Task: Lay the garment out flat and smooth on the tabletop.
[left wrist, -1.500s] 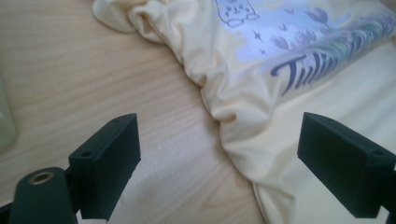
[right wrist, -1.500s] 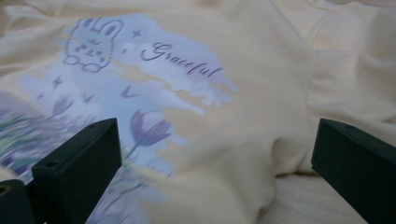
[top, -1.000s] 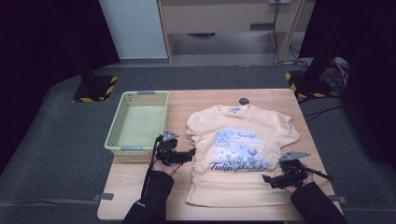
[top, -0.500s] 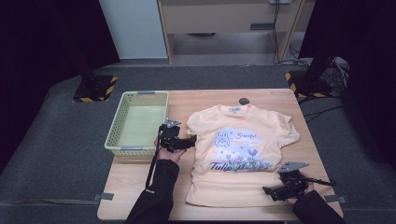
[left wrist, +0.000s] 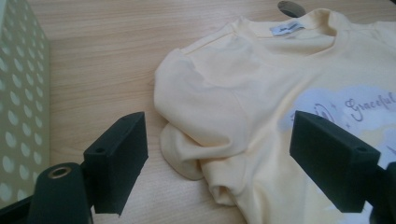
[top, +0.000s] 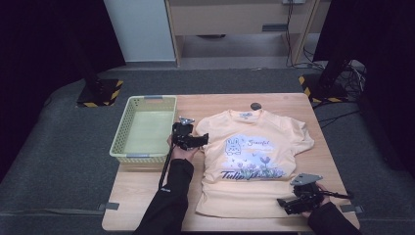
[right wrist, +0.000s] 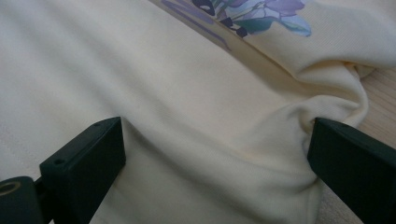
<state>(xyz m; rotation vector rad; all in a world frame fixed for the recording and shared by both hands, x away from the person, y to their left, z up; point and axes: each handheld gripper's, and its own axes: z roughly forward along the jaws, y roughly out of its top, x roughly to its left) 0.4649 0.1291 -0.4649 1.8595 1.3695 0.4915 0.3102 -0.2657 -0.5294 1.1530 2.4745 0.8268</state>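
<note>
yellow t-shirt (top: 254,156) flat mid-table | green basket (top: 143,128) at its 9 o'clock | your left gripper (top: 201,139) gapes at sleeve (left wrist: 198,116) | right gripper (top: 283,204) gapes over hem corner (right wrist: 327,116), 5 o'clock

**T-shirt flat on my table**

I see the pale yellow T-shirt (top: 254,161) spread face up, collar toward the far edge, hem toward me. A rabbit, purple flowers and the word "Tulip" are printed on its chest. Its left sleeve (left wrist: 201,116) lies bunched and folded under, and the hem's right corner (right wrist: 327,116) is rumpled.
</note>
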